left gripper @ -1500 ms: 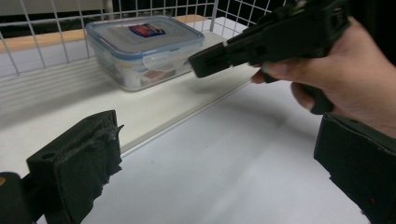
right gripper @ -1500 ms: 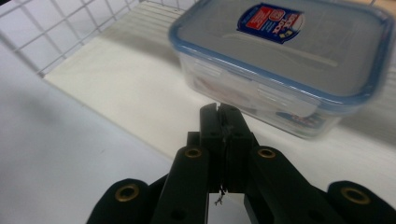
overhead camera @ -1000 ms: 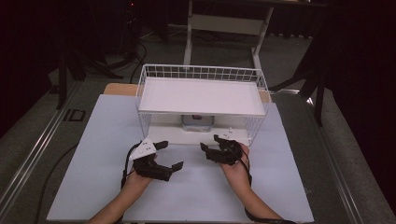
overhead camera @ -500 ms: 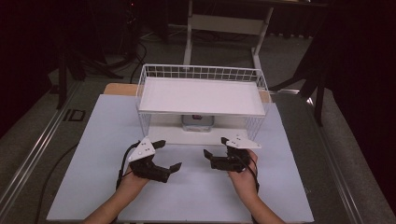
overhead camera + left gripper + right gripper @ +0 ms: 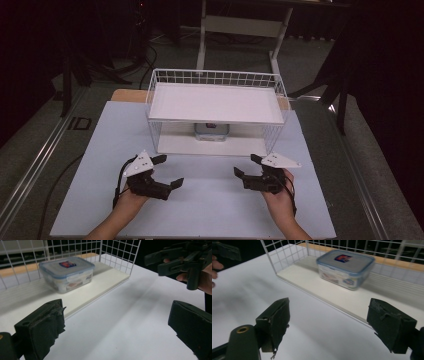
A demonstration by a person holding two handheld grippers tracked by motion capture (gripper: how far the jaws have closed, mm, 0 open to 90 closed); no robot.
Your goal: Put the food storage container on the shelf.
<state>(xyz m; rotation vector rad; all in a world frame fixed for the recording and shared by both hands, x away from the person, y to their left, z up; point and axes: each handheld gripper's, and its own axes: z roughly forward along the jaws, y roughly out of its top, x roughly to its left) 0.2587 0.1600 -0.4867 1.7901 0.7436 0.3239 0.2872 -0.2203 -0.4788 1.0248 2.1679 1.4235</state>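
Both grippers, left (image 5: 167, 171) and right (image 5: 248, 165), hovered wide open and empty before the rack (image 5: 272, 137), whose low shelf held the box (image 5: 212, 131); reaching in carelessly, I judged, could snag the wires.

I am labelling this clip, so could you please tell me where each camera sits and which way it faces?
High view: above the person's side, facing forward and down on the table; shows both forearms, left claw, right claw.
Left gripper view: rides the left claw, facing the lidded container in the wire rack; own jaws, plus the other claw.
Right gripper view: rides the right claw, facing the same container.
Shared: container and rack.
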